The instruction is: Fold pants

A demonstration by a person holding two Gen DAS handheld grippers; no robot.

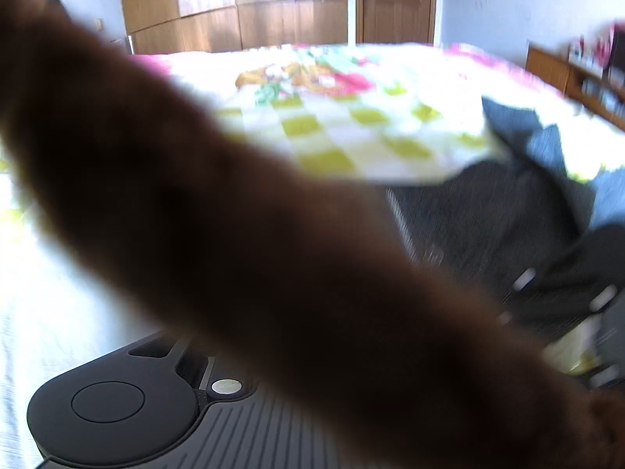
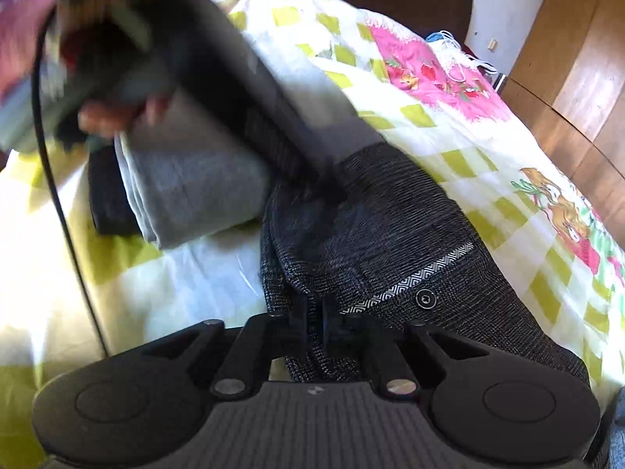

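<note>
A folded grey cloth stack [image 2: 191, 191] lies at left on the yellow-checked white bedsheet [image 2: 461, 133]. The left gripper [image 2: 332, 189] (badly blurred) meets the dark speckled woven pants [image 2: 390, 234]; I cannot tell its jaws. Nearer, the right gripper [image 2: 314, 324] is pinched tight on the pants' edge.

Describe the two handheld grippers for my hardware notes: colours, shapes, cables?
Right gripper: matte black, ribbed top plate with a small logo, round discs either side, silver pivot pins. Left gripper: the same black ribbed build, blurred; a black cable hangs beside it.
</note>
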